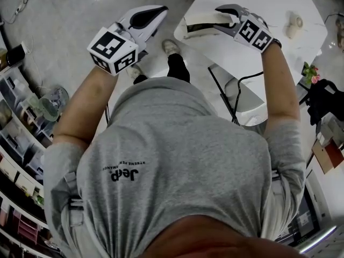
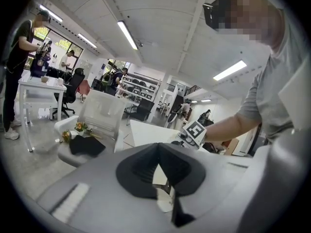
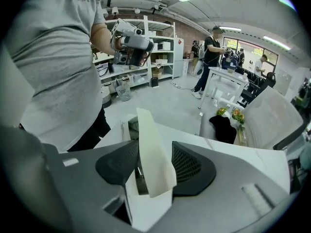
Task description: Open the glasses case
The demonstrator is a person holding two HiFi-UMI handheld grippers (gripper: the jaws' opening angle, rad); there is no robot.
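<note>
- Right gripper (image 1: 219, 19): jaws closed onto the lid (image 3: 151, 144) of the glasses case (image 1: 196, 27). Two dark pads with a fine grid texture press it, one on each side.
- Lid: one. Cream, smooth, a thin flat flap with a rounded corner, standing on edge between the pads and lifted clear of the body.
- Case body: one. Oblong pale shell directly under the right gripper's tips, resting on the table (image 1: 236, 52); the mouth is open.
- Table: white, smooth, faintly veined, beneath the right gripper.
- Left gripper (image 1: 156, 14): jaw tips together, nothing between them. It is held over the grey floor, well apart from the case and off to the right gripper's left.
- Marker cubes: two, one on each gripper, faces printed with black-and-white squares.
- Small pale rounded object (image 1: 294, 23): one, on the table to the right of the right gripper. Too small to tell what it is.
</note>
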